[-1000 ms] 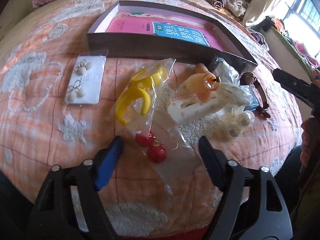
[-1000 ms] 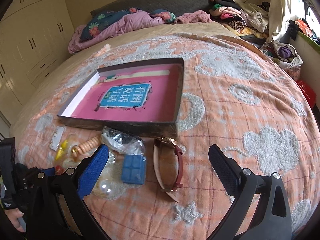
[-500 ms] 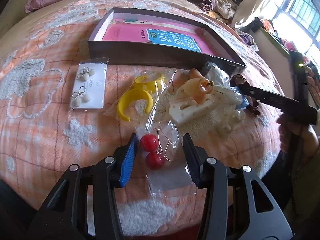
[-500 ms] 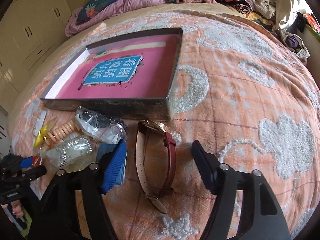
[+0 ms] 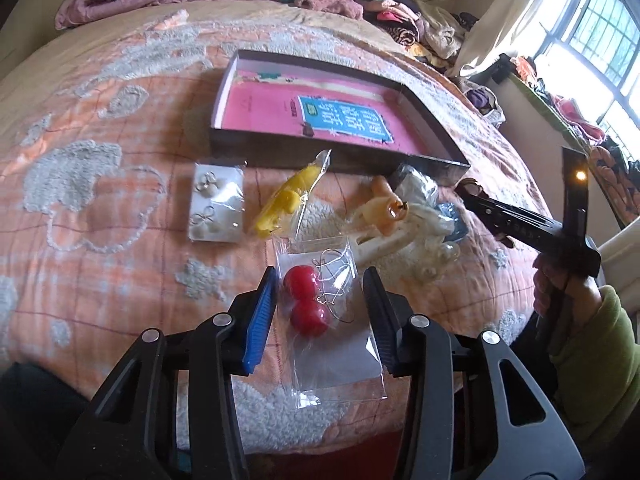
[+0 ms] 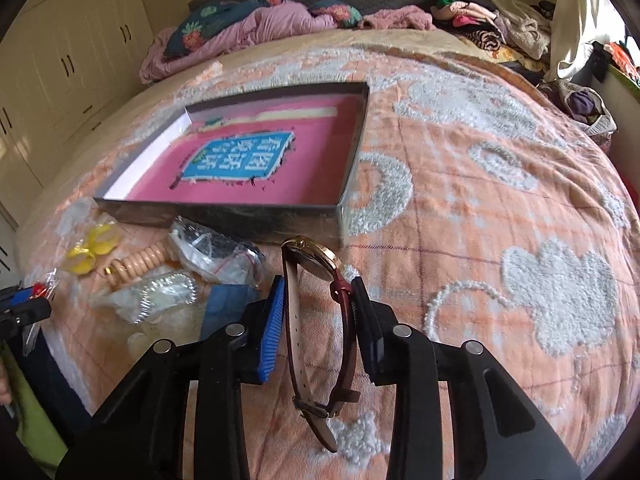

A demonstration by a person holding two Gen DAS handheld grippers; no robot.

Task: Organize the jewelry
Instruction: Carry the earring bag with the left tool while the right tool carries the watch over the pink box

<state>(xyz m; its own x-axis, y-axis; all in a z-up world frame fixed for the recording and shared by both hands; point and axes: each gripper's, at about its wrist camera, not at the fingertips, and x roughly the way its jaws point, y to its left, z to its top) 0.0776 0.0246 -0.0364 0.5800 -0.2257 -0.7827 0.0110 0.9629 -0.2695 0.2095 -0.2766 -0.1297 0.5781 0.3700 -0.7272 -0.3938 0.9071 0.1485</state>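
Note:
My left gripper (image 5: 320, 280) is shut on a clear bag of red ball earrings (image 5: 306, 304) and holds it above the bedspread. My right gripper (image 6: 318, 294) is shut on a gold watch with a dark red strap (image 6: 320, 276), lifted off the bed with the strap hanging down. A shallow dark box with a pink bottom (image 5: 320, 114) lies behind the jewelry; it also shows in the right wrist view (image 6: 256, 156). The right gripper's body (image 5: 520, 224) shows at the right of the left wrist view.
On the bedspread lie a card of white earrings (image 5: 216, 204), a bagged yellow clip (image 5: 284, 200), a peach coil bracelet (image 5: 384, 204), clear bags (image 6: 216, 250), a blue square piece (image 6: 228, 304) and a pearl piece (image 5: 444, 252). Bedding and clothes pile at the bed's far end.
Both grippers have closed: the left on the red earring bag, the right on the watch. Both things have come up off the bedspread.

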